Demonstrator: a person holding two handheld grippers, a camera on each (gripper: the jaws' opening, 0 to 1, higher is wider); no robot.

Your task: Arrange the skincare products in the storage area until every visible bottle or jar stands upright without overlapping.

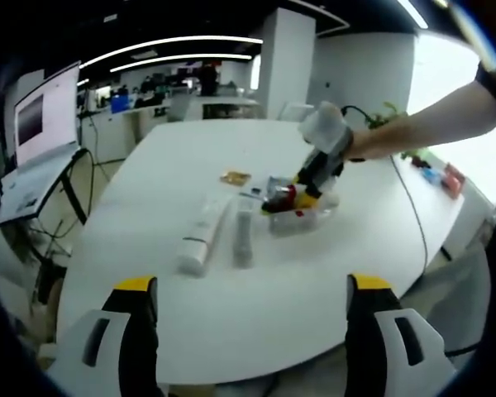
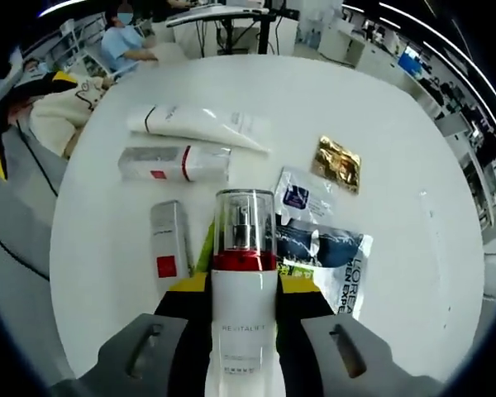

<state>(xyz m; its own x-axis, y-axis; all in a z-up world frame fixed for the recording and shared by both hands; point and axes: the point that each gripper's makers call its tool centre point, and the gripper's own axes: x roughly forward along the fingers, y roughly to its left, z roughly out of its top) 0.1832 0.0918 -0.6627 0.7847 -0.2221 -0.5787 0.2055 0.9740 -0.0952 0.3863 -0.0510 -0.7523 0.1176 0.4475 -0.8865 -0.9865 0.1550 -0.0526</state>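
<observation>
in the left gripper view, a big white table [image 1: 256, 306] is seen, with a rounded near edge and lots of bare top in front. the left gripper [image 1: 252, 331] is held low at the near edge, its two yellow-tipped jaws spread wide with nothing between them. on the left part of the table a white tube [image 1: 200, 236] is laid flat, and just beside it a slim grey box [image 1: 245, 234] is laid flat too. further right a clear tray [image 1: 304, 217] is set, well in from the table's right edge. the right gripper [image 1: 302, 194] is held over the tray by a person's hand [image 1: 365, 142].

in the right gripper view, the white tube [image 2: 200, 122] is seen lying flat at the far left, near the table's rim. below it a white box with a red stripe [image 2: 175, 162] is laid flat, and nearer still a small silver box [image 2: 169, 244]. in the middle, a white pump bottle [image 2: 243, 289] with a red band and clear cap is pinched tight between the right gripper's [image 2: 243, 285] jaws. to the right, flat sachets [image 2: 322, 248] are spread out, and a gold packet [image 2: 338, 163] is laid apart from them. wide bare table is left on the right side.
</observation>
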